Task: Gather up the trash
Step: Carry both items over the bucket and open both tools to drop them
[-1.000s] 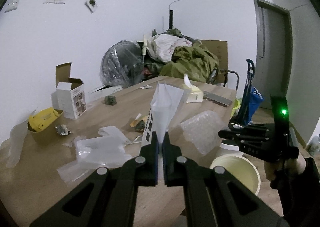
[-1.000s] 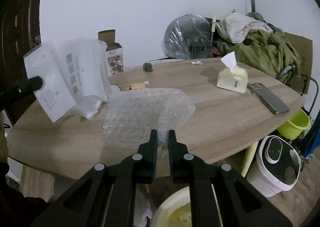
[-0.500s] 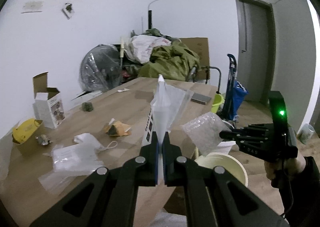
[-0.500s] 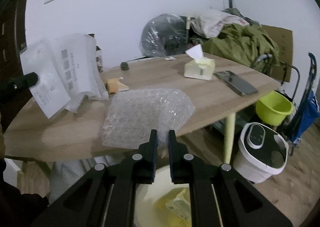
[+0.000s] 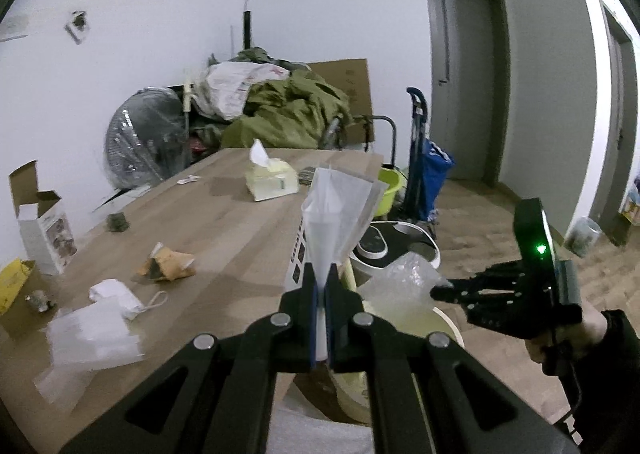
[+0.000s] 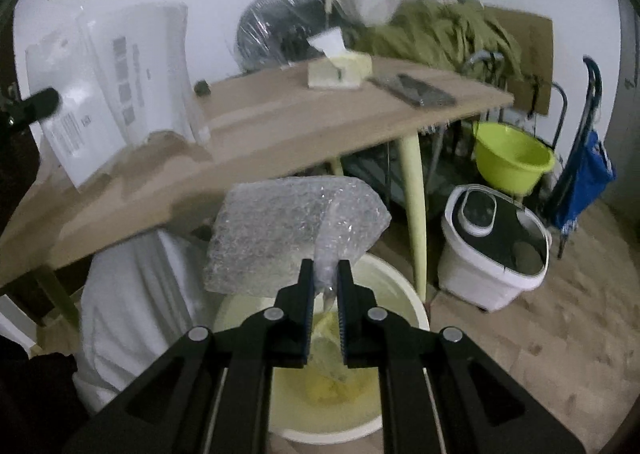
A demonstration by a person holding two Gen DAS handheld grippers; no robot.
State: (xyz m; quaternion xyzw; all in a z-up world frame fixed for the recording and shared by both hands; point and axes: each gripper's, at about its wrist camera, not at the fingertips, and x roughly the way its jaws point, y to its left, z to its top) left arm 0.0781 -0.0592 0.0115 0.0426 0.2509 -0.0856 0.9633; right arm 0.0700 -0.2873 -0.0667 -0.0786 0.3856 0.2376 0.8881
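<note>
Crumpled clear bubble-wrap sheet is pinched by right hand-held gripper above round cream bin at 6 o'clock, prob. for dropping; flat white plastic pouch is clamped in left hand-held gripper, w/ wooden tabletop behind.

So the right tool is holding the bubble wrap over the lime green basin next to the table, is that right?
Not quite. The right tool does hold the bubble wrap, but over the cream bucket directly below it. The lime green basin sits farther back, under the table's far end. The right wrist view shows this.
</note>
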